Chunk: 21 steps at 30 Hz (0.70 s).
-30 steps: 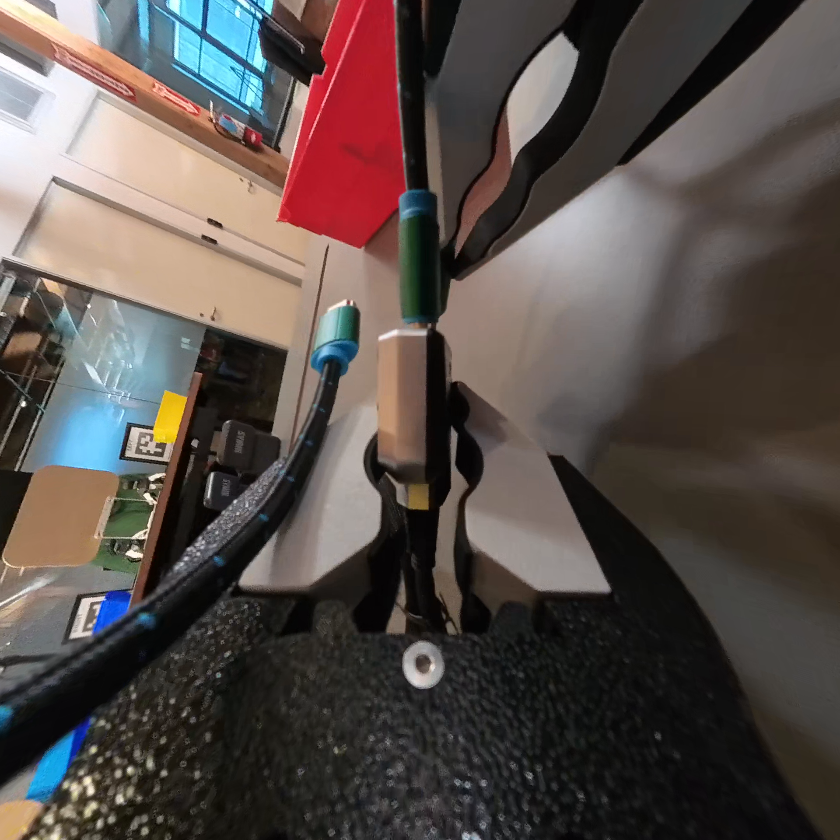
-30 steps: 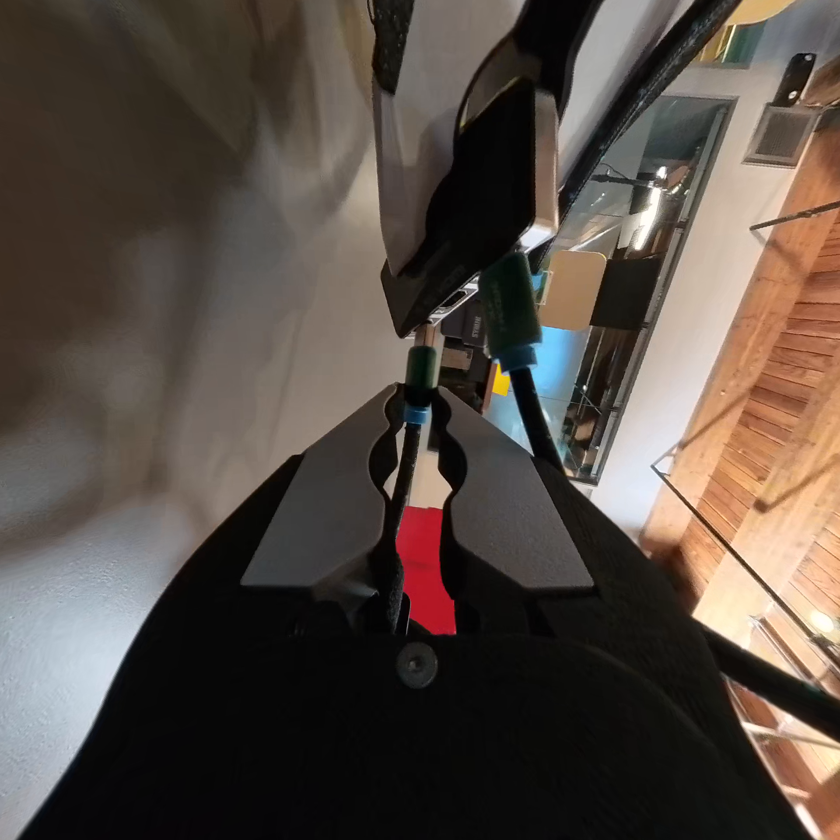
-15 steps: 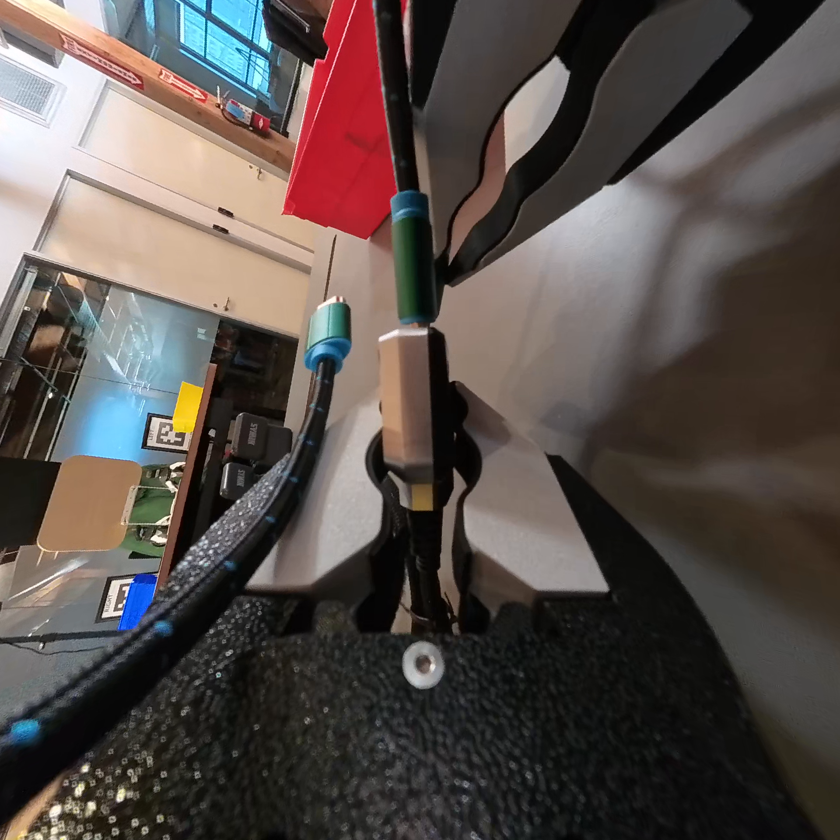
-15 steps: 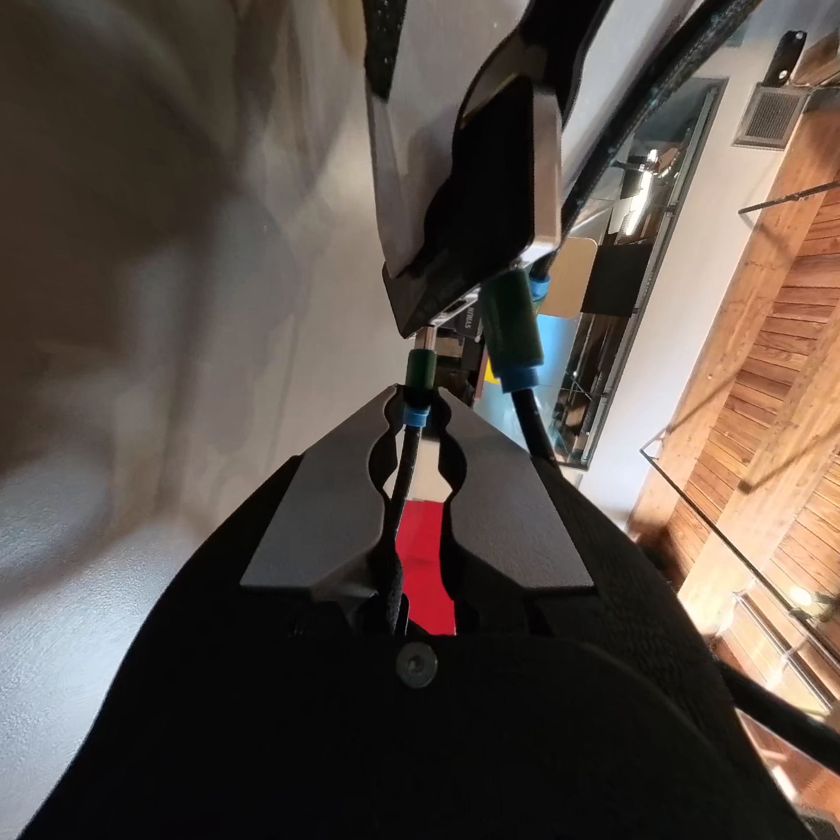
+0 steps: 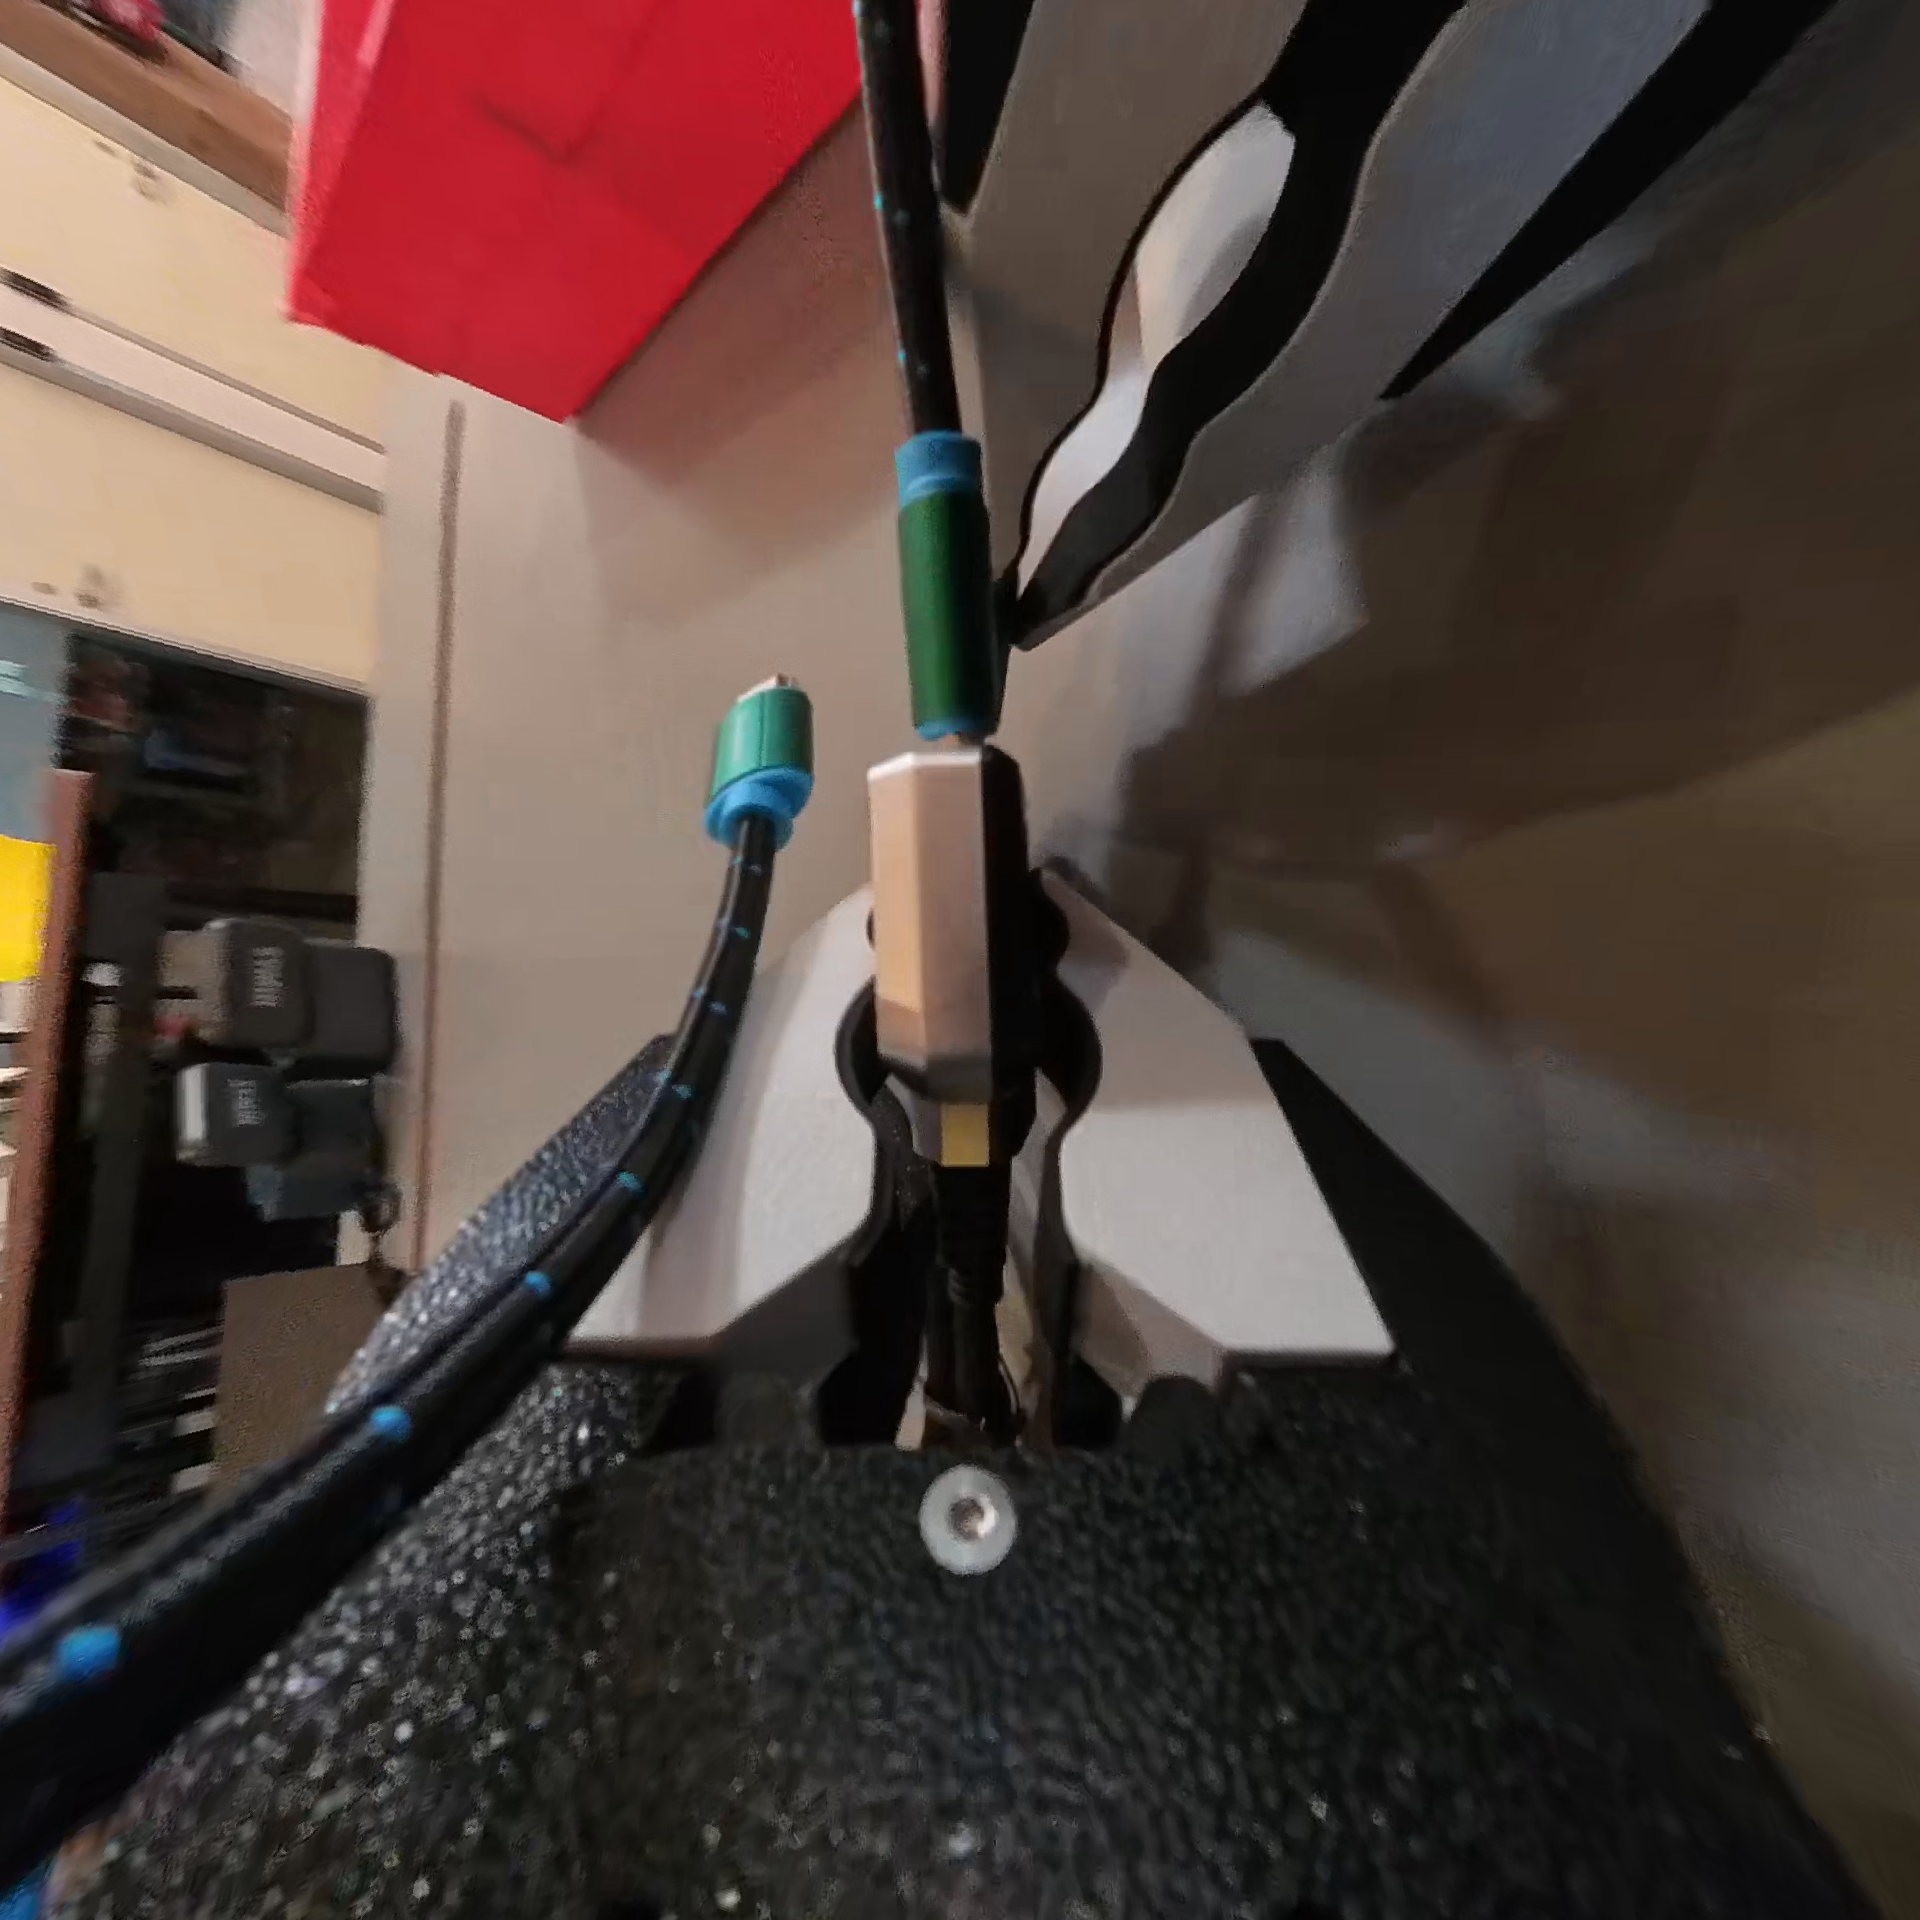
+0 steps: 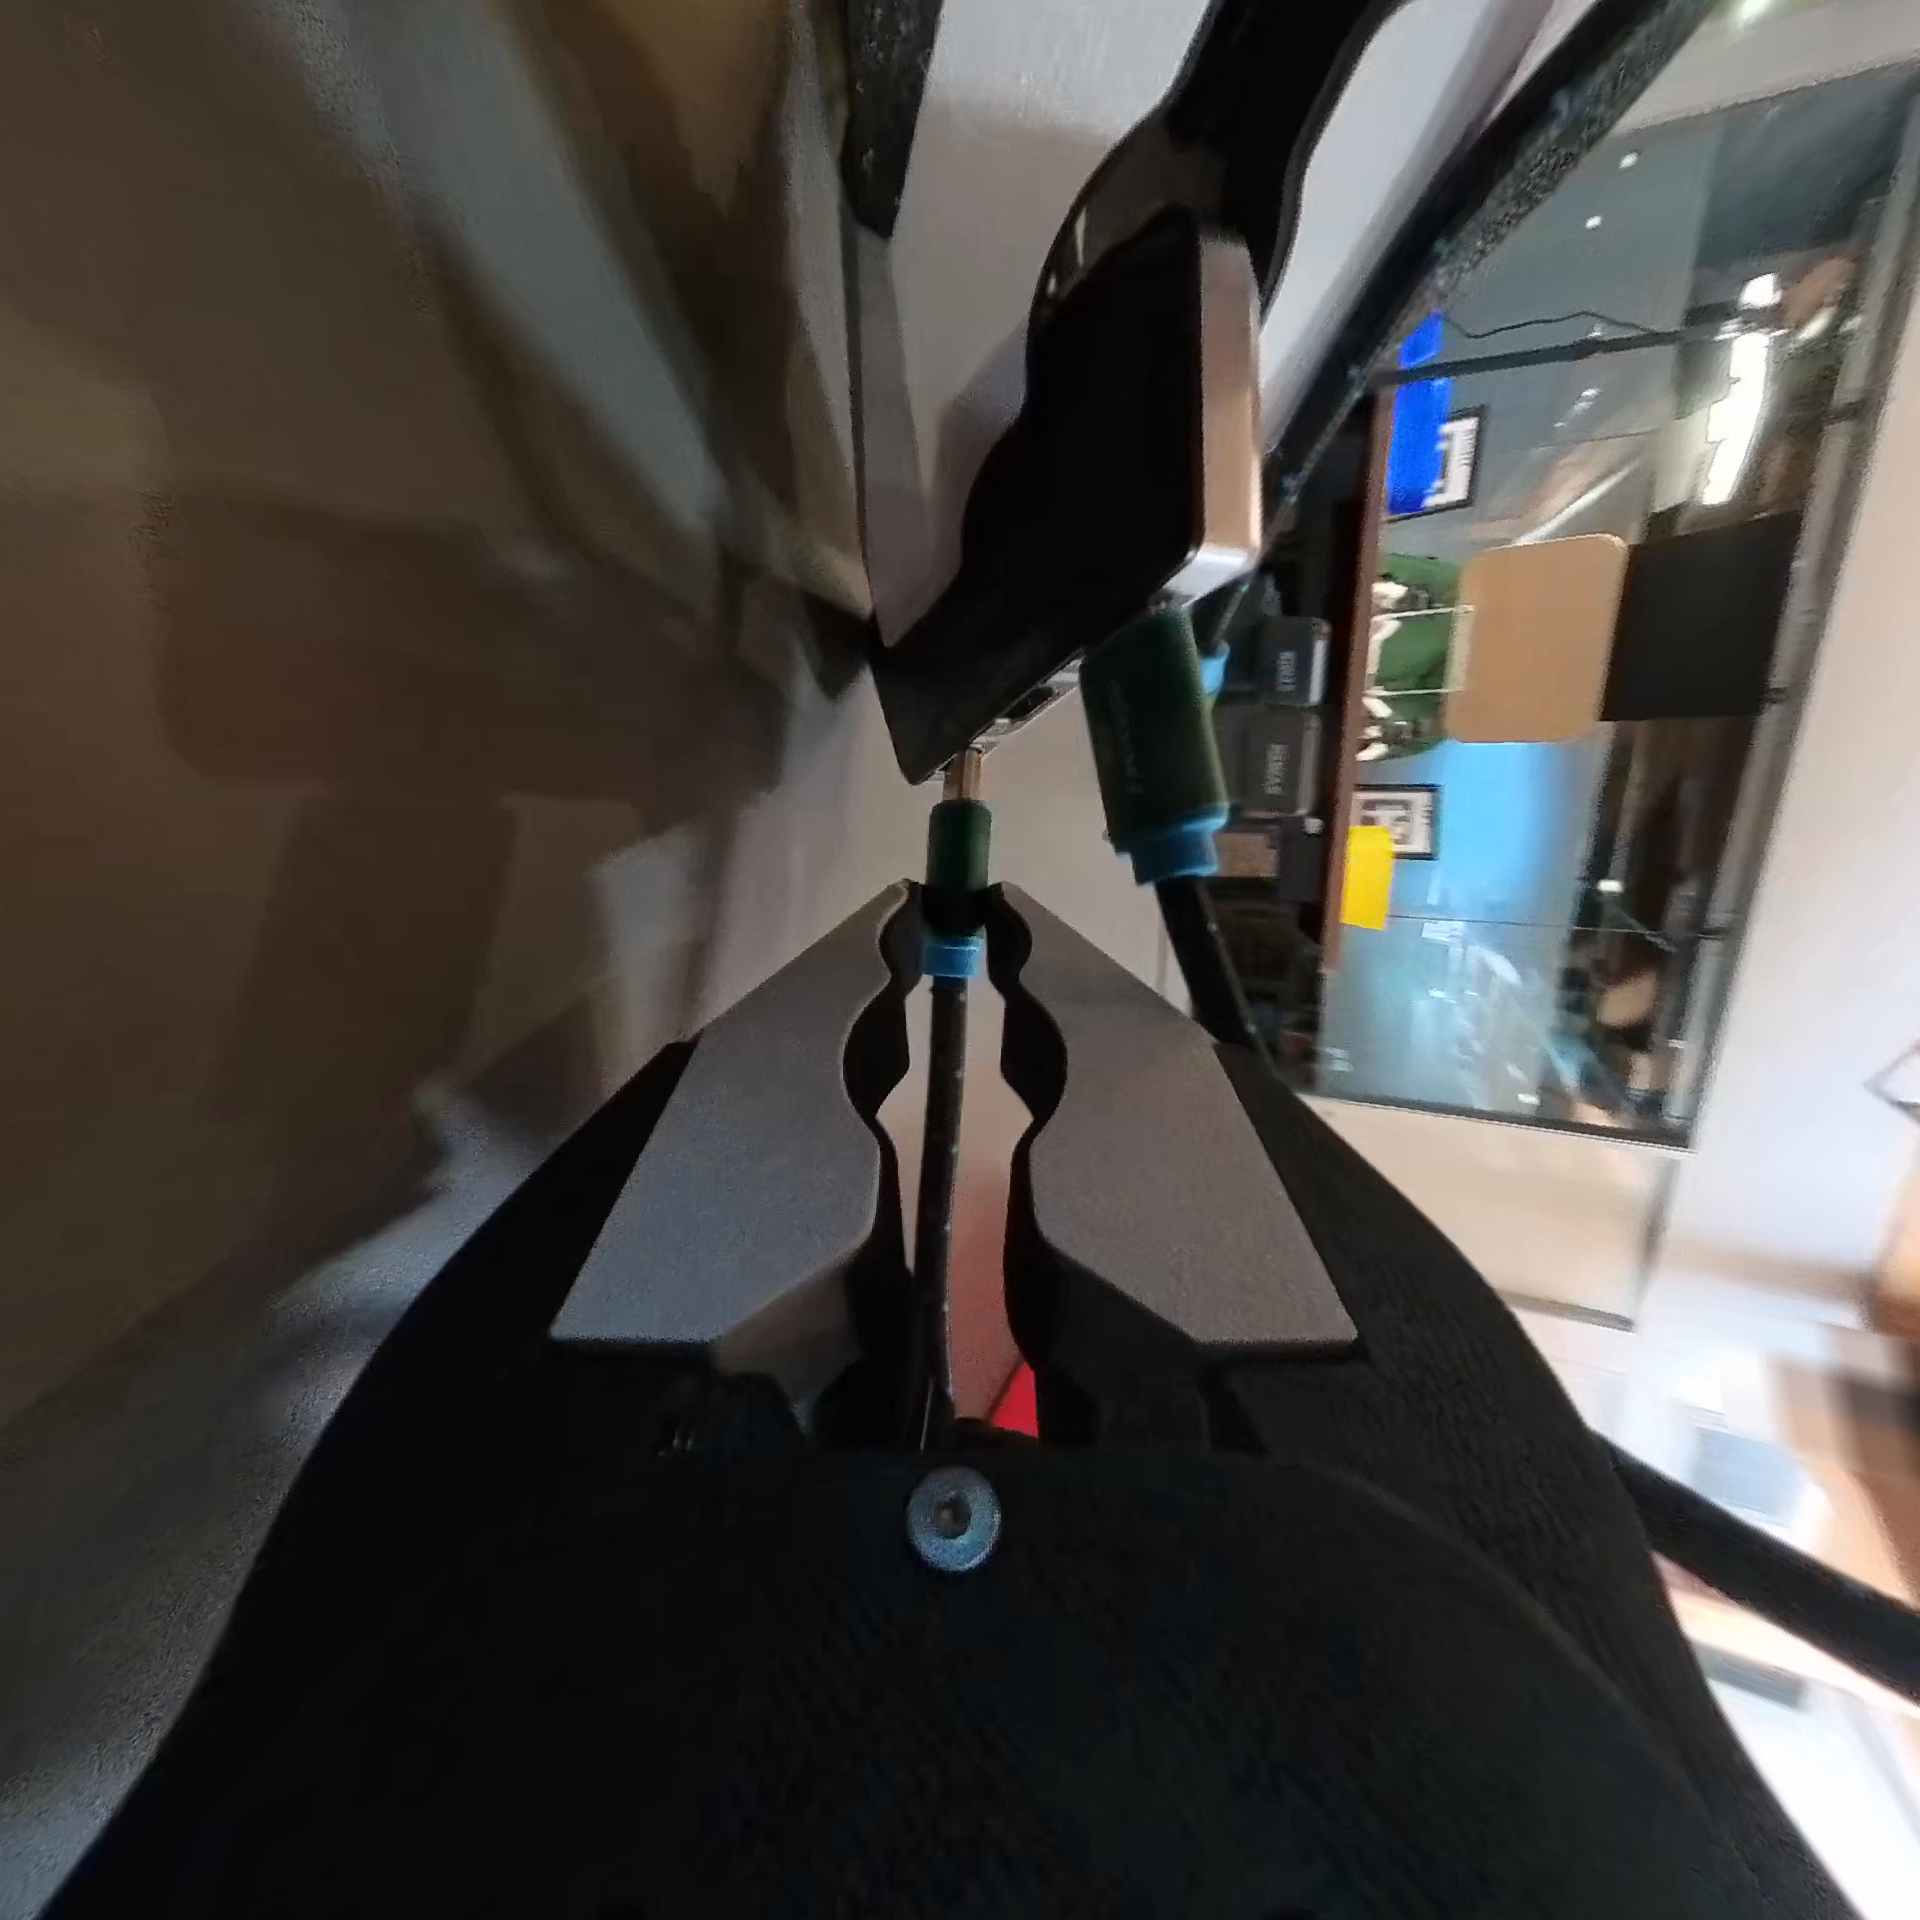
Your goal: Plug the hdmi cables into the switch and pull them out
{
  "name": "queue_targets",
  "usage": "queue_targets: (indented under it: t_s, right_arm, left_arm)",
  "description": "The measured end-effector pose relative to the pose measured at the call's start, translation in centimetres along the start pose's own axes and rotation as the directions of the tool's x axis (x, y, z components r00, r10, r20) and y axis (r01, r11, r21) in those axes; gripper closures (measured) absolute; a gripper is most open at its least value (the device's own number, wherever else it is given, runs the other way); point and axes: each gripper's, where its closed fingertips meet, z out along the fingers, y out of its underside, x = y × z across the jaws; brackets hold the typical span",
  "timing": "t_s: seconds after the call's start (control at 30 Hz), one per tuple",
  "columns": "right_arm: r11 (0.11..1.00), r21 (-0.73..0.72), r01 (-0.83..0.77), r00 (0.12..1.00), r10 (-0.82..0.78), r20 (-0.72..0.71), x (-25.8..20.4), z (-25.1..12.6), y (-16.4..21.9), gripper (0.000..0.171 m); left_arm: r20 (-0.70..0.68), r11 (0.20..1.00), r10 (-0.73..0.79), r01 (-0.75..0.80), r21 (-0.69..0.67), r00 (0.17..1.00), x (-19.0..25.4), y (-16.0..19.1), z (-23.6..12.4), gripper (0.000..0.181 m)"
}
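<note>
In the left wrist view my left gripper (image 5: pixel 961 914) is shut on the silver HDMI switch (image 5: pixel 925 925), with a black lead running back between the fingers. A green HDMI plug (image 5: pixel 951 613) with a blue collar meets the switch's far end, a sliver of metal showing at the port. My right gripper (image 6: pixel 956 894) is shut on this plug (image 6: pixel 958 847); its grey fingers (image 5: pixel 1351 270) show at the top of the left wrist view. A second green plug (image 5: pixel 764 743) hangs free beside the switch on a braided cable (image 5: pixel 582 1247) draped over my left gripper. It also shows in the right wrist view (image 6: pixel 1153 727), next to the switch (image 6: pixel 1091 468).
A red bin (image 5: pixel 561 177) stands beyond the grippers on the pale tabletop (image 5: pixel 1610 1039). Both views are rolled sideways. A glass wall (image 6: pixel 1507 883) with dark gear and tags lies farther off.
Both grippers keep the same holds, the plug still at the port. The pair has swung together, so the background has shifted and the current views are blurred.
</note>
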Motion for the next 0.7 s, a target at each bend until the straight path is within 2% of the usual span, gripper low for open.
queue_targets:
  t_s: [0.1, 0.17, 0.3, 0.43, 0.57, 0.63, 0.7]
  right_arm:
    - [0.993, 0.022, -0.112, 0.988, 0.109, 0.109, 0.1, 0.0, 0.0, 0.161]
    - [0.976, 0.043, -0.213, 0.956, 0.199, 0.217, -0.1, -0.1, -0.4, 0.161]
    - [0.902, 0.046, -0.429, 0.803, 0.357, 0.478, -0.9, -1.0, -1.7, 0.162]
    - [0.857, -0.004, -0.515, 0.678, 0.410, 0.611, -1.3, -1.0, -1.4, 0.162]
    - [0.786, -0.043, -0.616, 0.546, 0.466, 0.696, -1.3, -0.9, -1.9, 0.161]
    - [0.790, -0.062, -0.610, 0.545, 0.475, 0.691, -1.3, -0.8, -1.7, 0.161]
    - [0.820, -0.087, -0.565, 0.586, 0.473, 0.658, -1.5, -0.4, -1.1, 0.161]
  left_arm:
    - [-0.166, 0.997, -0.068, 0.060, -0.053, 0.984, -0.1, 0.1, -0.1, 0.161]
    - [-0.315, 0.989, -0.122, 0.088, -0.119, 0.941, 0.2, 0.2, -0.6, 0.161]
    - [-0.585, 0.939, -0.310, 0.146, -0.312, 0.749, 1.4, 0.4, -1.9, 0.163]
    - [-0.635, 0.914, -0.356, 0.116, -0.388, 0.686, 1.2, 0.5, -1.6, 0.160]
    - [-0.632, 0.913, -0.365, 0.131, -0.385, 0.684, 1.3, 0.7, -0.7, 0.157]
    - [-0.647, 0.920, -0.364, 0.149, -0.362, 0.670, 1.3, 0.6, -0.8, 0.158]
    - [-0.657, 0.918, -0.374, 0.159, -0.364, 0.654, 1.3, 0.7, -0.9, 0.158]
